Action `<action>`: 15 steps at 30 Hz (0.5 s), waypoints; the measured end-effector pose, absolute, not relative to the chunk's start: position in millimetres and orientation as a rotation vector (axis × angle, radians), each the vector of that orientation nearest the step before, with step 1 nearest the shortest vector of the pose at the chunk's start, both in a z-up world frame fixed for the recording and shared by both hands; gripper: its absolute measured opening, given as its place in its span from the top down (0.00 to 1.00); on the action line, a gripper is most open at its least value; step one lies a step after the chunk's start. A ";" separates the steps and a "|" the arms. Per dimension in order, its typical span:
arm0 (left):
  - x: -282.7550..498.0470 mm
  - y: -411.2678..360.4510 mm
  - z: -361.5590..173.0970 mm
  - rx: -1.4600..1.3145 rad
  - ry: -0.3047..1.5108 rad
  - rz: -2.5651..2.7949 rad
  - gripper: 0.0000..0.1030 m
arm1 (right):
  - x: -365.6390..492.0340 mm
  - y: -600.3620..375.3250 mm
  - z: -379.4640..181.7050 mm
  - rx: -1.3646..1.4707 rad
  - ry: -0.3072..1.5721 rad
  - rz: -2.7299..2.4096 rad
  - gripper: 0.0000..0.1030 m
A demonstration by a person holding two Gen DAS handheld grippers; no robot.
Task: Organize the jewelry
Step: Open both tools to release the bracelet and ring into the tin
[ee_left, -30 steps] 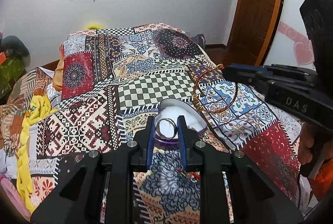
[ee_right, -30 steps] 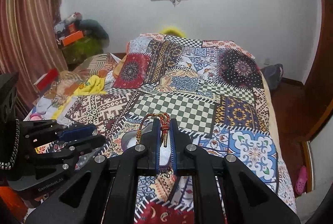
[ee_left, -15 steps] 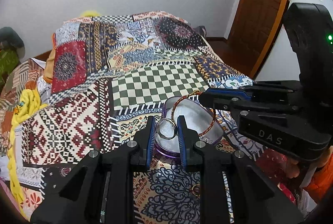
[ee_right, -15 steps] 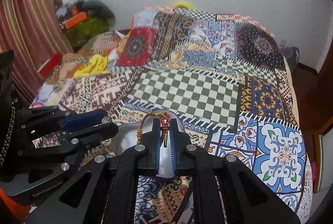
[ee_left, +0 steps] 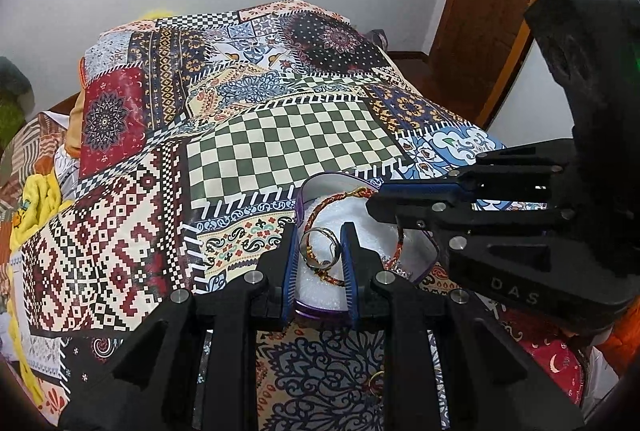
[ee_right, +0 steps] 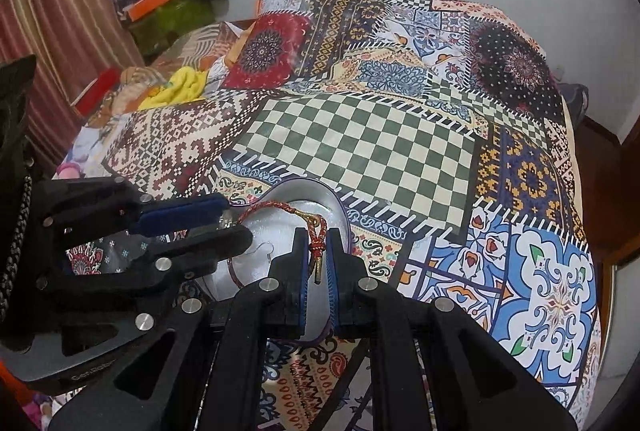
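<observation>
Where right gripper (ee_left: 376, 201) intrudes, bracelet (ee_left: 320, 211) half-hidden

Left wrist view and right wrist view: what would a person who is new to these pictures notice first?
First, the bright patchwork bedspread that fills both views. Next, near the bottom centre, the small purple-rimmed box with white padding, lying on the bedspread. Over it, the left hand-held gripper holds a silver ring, and the right hand-held gripper pinches a red-and-gold braided bracelet.

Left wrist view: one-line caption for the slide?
Left hand-held gripper holding a silver ring over the round box; right hand-held gripper holds a red braided bracelet there.
</observation>
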State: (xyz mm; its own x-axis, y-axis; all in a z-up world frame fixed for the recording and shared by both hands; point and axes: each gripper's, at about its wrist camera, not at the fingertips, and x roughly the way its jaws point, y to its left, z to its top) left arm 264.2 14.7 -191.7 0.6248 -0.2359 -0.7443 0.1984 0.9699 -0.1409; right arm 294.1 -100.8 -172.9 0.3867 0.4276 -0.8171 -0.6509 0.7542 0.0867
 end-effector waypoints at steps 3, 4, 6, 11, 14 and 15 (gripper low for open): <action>266.3 15.0 -192.2 -0.055 0.871 -0.256 0.81 | 293.9 -99.6 -173.1 -0.285 0.946 0.697 0.93; 266.8 15.0 -192.1 -0.055 0.873 -0.255 0.81 | 294.0 -99.4 -173.5 -0.289 0.946 0.697 0.93; 266.8 14.7 -191.7 -0.051 0.871 -0.251 0.81 | 294.4 -98.9 -174.8 -0.296 0.949 0.696 0.93; 265.2 14.0 -189.7 -0.038 0.863 -0.234 0.80 | 294.6 -99.0 -175.4 -0.303 0.951 0.693 0.93; 264.6 14.9 -189.0 -0.039 0.865 -0.231 0.80 | 292.7 -98.8 -174.6 -0.313 0.953 0.689 0.92; 264.2 15.5 -188.4 -0.041 0.865 -0.230 0.80 | 291.7 -98.8 -174.3 -0.316 0.953 0.689 0.92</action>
